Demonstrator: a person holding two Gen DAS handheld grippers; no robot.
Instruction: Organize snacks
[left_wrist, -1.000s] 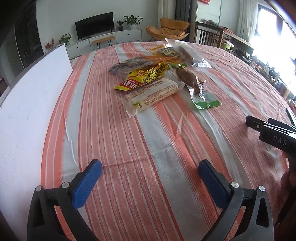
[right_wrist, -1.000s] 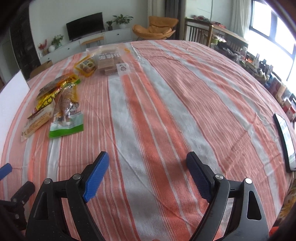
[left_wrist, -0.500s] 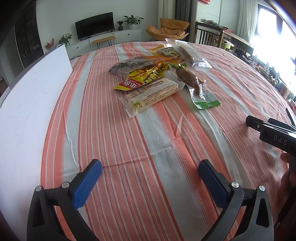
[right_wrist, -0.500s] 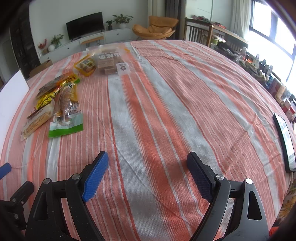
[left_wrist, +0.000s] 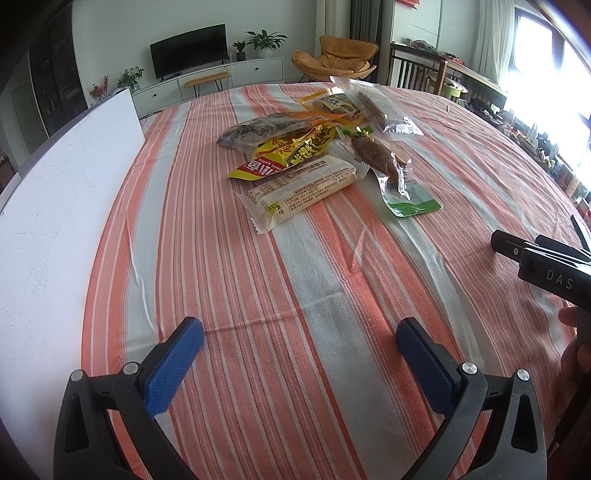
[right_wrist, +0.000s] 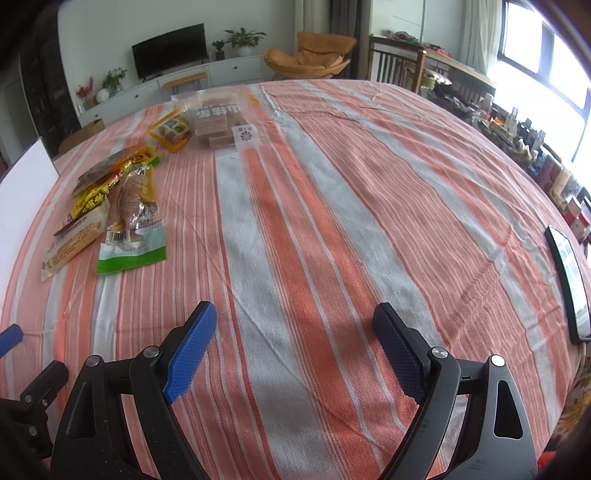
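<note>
The left gripper (left_wrist: 295, 354) is held above the striped tablecloth (left_wrist: 332, 295) with its jaws spread wide and nothing between them; the right gripper (right_wrist: 295, 343) is likewise released and empty over bare cloth. The snacks are seen clustered toward the far left part of the table: a cream wrapped bar (left_wrist: 299, 188) nearest, a yellow packet (left_wrist: 291, 155) touching it behind, a green-edged clear pouch (left_wrist: 402, 188) beside it. A clear bag of brown blocks (right_wrist: 221, 122) is laid near the far edge. A white board (left_wrist: 55, 206) is set along the left edge.
</note>
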